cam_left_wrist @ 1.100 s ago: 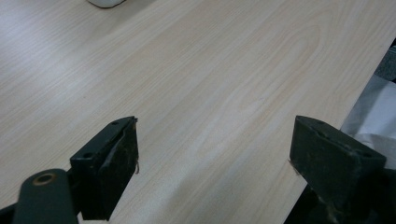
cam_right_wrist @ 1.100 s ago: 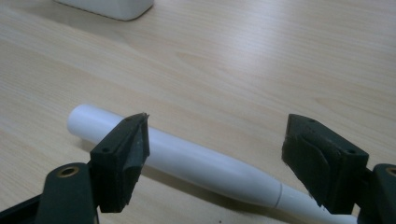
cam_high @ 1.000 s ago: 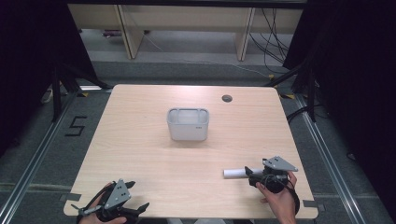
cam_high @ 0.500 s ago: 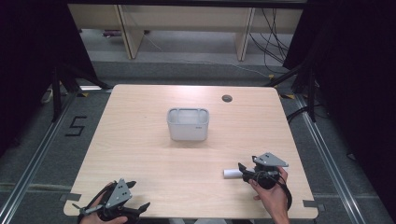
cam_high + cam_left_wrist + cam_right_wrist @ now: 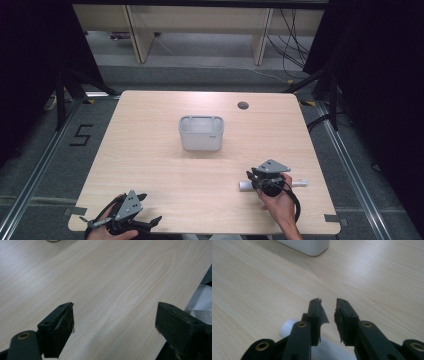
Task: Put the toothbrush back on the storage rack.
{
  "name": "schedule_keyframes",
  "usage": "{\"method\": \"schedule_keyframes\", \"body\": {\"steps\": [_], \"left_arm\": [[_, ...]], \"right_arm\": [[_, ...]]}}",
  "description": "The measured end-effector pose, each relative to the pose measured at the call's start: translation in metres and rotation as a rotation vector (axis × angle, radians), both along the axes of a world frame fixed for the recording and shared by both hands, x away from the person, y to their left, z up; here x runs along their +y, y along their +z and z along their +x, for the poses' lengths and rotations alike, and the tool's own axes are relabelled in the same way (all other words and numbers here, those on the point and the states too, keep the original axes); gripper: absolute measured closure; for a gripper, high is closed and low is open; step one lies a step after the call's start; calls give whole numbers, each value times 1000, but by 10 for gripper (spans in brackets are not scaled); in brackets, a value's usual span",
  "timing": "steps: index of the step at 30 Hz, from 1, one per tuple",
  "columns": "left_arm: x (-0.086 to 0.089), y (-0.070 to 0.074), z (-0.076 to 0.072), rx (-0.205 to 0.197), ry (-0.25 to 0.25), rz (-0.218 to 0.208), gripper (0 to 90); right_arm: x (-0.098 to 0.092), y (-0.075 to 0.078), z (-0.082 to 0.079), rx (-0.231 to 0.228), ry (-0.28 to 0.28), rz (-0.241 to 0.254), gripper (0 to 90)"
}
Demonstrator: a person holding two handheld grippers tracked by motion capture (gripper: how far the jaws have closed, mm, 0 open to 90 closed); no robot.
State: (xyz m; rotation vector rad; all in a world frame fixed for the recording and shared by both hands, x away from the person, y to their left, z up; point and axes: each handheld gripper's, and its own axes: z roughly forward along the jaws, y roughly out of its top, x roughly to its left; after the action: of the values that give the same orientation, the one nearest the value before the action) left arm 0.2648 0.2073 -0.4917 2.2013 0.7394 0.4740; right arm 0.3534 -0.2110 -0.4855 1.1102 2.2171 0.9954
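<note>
- Hovering low at the near right of the wooden table point(image 5: 165, 165): right gripper point(image 5: 261, 181), in the person's right hand point(image 5: 278, 204). In the right gripper view its jaws stand a narrow gap apart with nothing between them, so released or nearly closed, not grasping.
- White tube point(image 5: 246, 186): lying flat on the table directly under the right gripper, its ends sticking out left and right of the gripper; in the right gripper view one round end point(image 5: 287, 327) sits beneath the jaws, not between them.
- Grey bin point(image 5: 201, 132): upright at table centre, far from the tube, seemingly empty.
- Left gripper point(image 5: 131, 216): at the near left edge, jaws spread wide over bare wood, holding nothing.
- Round grommet point(image 5: 243, 105): at the far side, right of centre.
- Risk: the jaws look too narrow for the tube; pressing down as they are would likely roll it away or pinch only its top, so it slips.
</note>
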Motion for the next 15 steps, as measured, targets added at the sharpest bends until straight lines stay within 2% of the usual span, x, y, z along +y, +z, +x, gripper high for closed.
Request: {"method": "schedule_keyframes", "body": {"steps": [2, 3, 6, 7, 8, 10, 12, 15], "left_arm": [[-1, 0, -1, -4, 17, -1, 152], [-1, -1, -2, -14, 10, -16, 152], [0, 1, -5, -3, 9, -6, 152], [0, 1, -5, -4, 7, -5, 152], [0, 1, -6, -8, 14, -14, 152], [0, 0, -5, -20, 10, -20, 152], [0, 2, -5, -17, 8, -11, 152], [-2, 1, -4, -22, -7, -6, 152]], "right_arm": [[6, -2, 1, 20, -1, 11, 803], [9, -3, 2, 32, 19, 4, 841], [13, -3, 2, 46, 26, -9, 872], [14, -4, 4, 26, 46, -18, 881], [15, -3, 2, 46, 43, -10, 888], [16, -5, 2, 41, 53, -22, 897], [17, -5, 2, 59, 51, -17, 897], [15, -7, 3, 51, 53, -21, 897]]}}
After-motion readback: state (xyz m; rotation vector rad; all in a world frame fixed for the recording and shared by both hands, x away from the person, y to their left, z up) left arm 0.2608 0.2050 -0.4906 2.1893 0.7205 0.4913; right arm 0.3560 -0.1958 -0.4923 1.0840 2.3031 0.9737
